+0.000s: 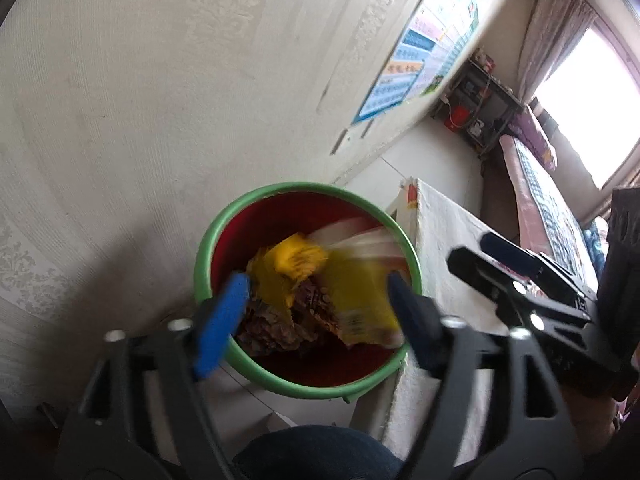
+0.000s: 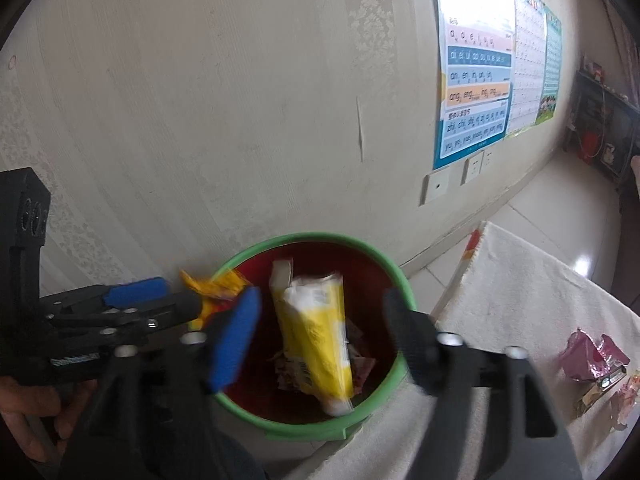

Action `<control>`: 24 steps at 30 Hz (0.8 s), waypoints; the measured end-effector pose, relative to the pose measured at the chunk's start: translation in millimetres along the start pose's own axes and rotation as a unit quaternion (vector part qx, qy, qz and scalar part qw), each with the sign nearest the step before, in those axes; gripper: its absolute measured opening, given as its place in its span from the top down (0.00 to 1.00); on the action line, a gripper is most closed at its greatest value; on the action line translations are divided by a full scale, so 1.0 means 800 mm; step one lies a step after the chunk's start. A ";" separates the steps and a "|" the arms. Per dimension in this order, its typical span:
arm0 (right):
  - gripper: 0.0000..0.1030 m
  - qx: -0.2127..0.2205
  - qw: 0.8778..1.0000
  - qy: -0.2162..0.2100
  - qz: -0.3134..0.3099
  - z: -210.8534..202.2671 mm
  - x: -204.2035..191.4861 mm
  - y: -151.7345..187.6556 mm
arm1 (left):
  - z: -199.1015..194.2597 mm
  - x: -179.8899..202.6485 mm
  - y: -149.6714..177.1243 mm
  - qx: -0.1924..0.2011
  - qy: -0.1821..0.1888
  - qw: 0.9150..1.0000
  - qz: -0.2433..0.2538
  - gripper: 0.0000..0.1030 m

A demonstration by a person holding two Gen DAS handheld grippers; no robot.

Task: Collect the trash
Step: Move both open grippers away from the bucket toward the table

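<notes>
Bin: a round trash bin [image 1: 208, 256] with a green rim and red inside stands on the floor against the pale patterned wall [image 1: 140, 100], just beside the cloth-covered bench [image 1: 452, 240]; both grippers hang over its mouth
Left gripper: the left gripper [image 1: 316, 312] has its blue-padded fingers [image 1: 222, 320] spread wide, one at each side of the bin's opening; nothing is pinched between them
Right gripper: the right gripper [image 2: 320, 332] is spread as well, nothing pressed by its pads; in the left wrist view it shows at the right, over the bench edge
Yellow packet: a long yellow-and-white packet [image 2: 316, 332] lies blurred inside the bin, slanting from the far wall toward the near rim, between the right gripper's fingers but apart from both
Orange-yellow wrapper: a crumpled orange-yellow wrapper [image 1: 288, 264] sits in the bin's mouth beside the left gripper's tip, blurred; whether it touches that tip I cannot tell
Other trash in bin: brownish printed scraps [image 1: 276, 320] at the bottom
Bench: a crumpled pink wrapper [image 2: 592, 354] and smaller litter lie on the white cloth, well apart from the bin
Wall: a blue letter chart [image 2: 476, 92] hangs above white sockets [image 2: 436, 188]
</notes>
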State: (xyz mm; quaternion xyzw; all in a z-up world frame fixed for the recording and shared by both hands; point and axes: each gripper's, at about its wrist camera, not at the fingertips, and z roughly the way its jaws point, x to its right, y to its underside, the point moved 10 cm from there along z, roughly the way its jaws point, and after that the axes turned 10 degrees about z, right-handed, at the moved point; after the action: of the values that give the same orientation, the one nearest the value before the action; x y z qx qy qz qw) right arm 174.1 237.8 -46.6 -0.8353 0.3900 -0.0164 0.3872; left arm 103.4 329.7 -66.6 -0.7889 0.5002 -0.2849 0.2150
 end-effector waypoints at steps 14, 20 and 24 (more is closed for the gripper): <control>0.08 0.002 1.000 0.026 0.009 -0.040 0.032 0.028 | -0.012 0.006 0.006 0.011 -0.013 1.000 -0.019 0.05; 0.07 0.013 0.998 0.052 0.027 -0.078 0.070 0.045 | -0.014 0.048 0.012 0.007 0.001 1.000 0.007 0.05; 0.07 0.009 0.996 0.063 0.066 -0.098 0.113 0.062 | -0.010 0.093 0.016 0.002 0.019 0.999 0.037 0.05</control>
State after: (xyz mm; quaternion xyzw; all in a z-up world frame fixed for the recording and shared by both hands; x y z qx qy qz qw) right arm 179.7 108.4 -49.3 -0.8018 0.4675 -0.0473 0.3692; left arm 114.7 256.0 -51.6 -0.7636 0.5327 -0.2928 0.2177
